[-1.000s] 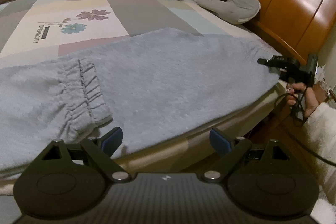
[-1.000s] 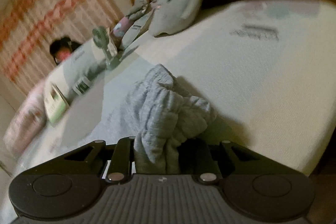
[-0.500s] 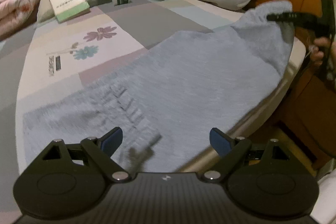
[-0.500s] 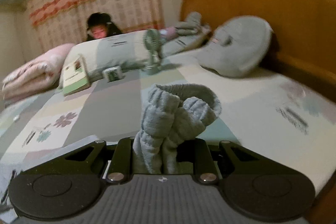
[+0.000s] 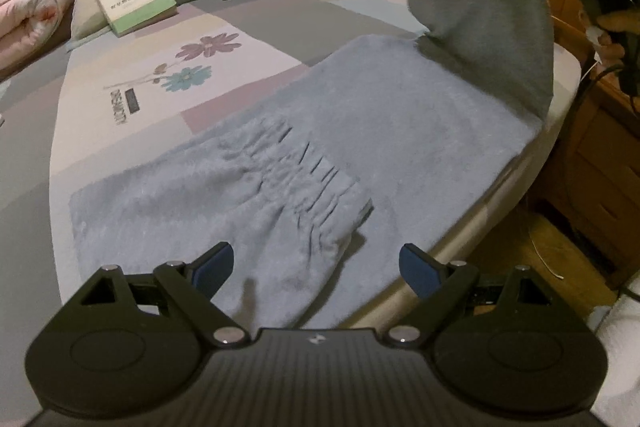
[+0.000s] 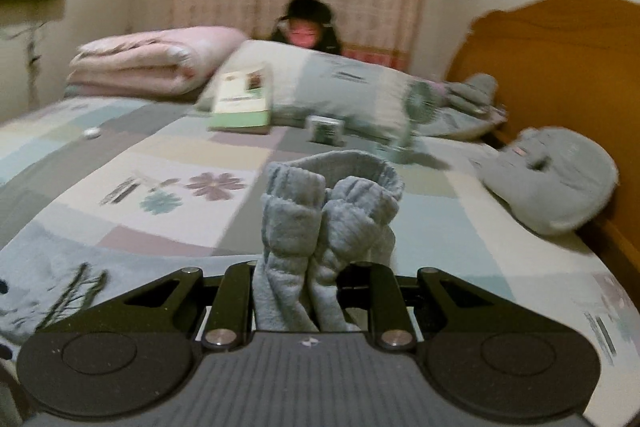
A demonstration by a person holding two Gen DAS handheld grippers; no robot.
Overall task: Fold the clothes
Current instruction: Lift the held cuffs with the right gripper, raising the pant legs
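Near the bed point(image 5: 560, 75) edge, right gripper point(image 6: 308, 291) clamps soft, floppy grey pants point(image 5: 360, 131) by the bunched cuff, left gripper point(image 5: 316, 267) open, empty.

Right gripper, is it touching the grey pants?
Touching. The right wrist view shows the right gripper shut on the bunched cuff of the grey pants, cloth pinched between its fingers.

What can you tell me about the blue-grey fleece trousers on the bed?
The trousers are soft, fuzzy blue-grey fleece, spread across the near side of the bed. A gathered elastic cuff is folded onto the fabric near the open left gripper, which touches nothing. The right gripper pinches the other bunched end, lifting it clear of the bed.
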